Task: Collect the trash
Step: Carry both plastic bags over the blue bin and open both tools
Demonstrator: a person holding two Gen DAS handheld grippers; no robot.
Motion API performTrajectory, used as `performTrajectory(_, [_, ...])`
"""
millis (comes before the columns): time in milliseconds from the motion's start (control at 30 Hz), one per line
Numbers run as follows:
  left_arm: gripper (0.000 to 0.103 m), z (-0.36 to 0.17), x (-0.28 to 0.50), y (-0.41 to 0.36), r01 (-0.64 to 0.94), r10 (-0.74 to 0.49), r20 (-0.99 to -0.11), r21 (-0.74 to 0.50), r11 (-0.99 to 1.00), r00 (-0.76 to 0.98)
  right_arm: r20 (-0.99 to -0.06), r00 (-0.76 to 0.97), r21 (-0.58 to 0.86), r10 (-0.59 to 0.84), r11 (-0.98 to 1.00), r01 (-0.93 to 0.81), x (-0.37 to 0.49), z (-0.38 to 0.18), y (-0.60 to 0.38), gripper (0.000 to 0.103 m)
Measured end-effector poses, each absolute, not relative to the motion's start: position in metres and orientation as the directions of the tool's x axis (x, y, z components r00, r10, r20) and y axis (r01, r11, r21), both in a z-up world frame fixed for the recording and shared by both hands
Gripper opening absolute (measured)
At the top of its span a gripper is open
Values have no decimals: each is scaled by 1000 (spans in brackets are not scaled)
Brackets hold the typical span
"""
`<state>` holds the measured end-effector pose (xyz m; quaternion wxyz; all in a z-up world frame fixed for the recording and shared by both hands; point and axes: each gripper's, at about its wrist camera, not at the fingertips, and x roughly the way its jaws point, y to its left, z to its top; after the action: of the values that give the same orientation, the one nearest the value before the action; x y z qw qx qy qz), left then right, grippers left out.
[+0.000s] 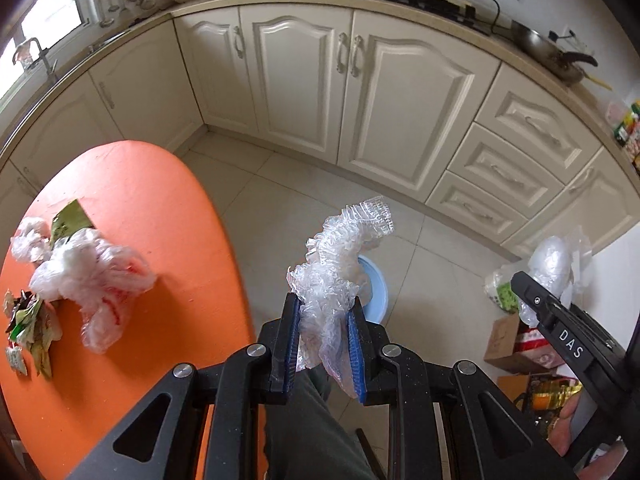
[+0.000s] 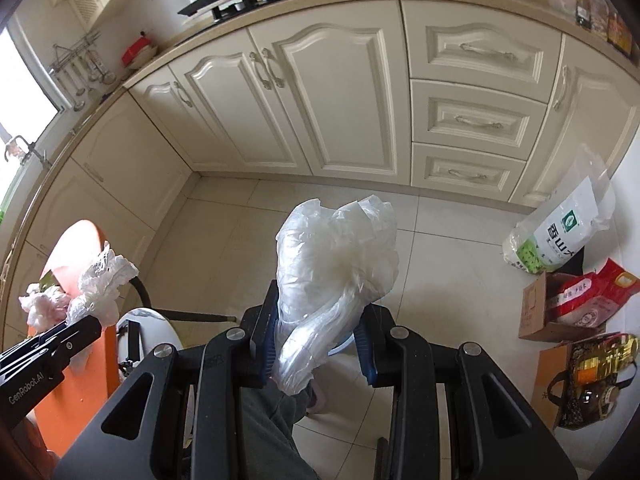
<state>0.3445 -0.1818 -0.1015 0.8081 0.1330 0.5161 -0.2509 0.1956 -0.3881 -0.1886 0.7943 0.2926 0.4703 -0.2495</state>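
You have soft daylight in both views, coming from the window point(image 1: 52, 20) far left of the fingers point(image 1: 286, 344); it is blown out to white there and in the right wrist view too. The cabinets point(image 2: 320, 100) ahead of the fingers look evenly lit, and the floor point(image 1: 420, 272) carries only faint shadows. Fisheye bends the counter point(image 1: 400, 4) into an arc and darkens the corners. The plastic point(image 2: 340, 264) between the fingers is sharp, with mild glare; edges look slightly soft.

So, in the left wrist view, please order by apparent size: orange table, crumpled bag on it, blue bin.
1. orange table
2. crumpled bag
3. blue bin, partly hidden by held plastic and farther away, so its true size is unsure.
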Motion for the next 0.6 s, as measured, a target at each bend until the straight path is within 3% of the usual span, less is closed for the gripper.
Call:
performTrajectory(233, [23, -131, 383, -240, 569, -224, -914, 9, 822, 339, -918, 378, 211, -121, 657, 724, 196, -215, -422, 33])
performTrajectory(367, [65, -144, 398, -258, 571, -243, -918, -21, 821, 315, -930, 353, 204, -105, 651, 731, 200, -229, -429, 33])
performTrajectory(600, [65, -160, 409, -259, 539, -211, -926, -10, 843, 313, -935, 344, 199, -89, 672, 713, 213, -236, -428, 33])
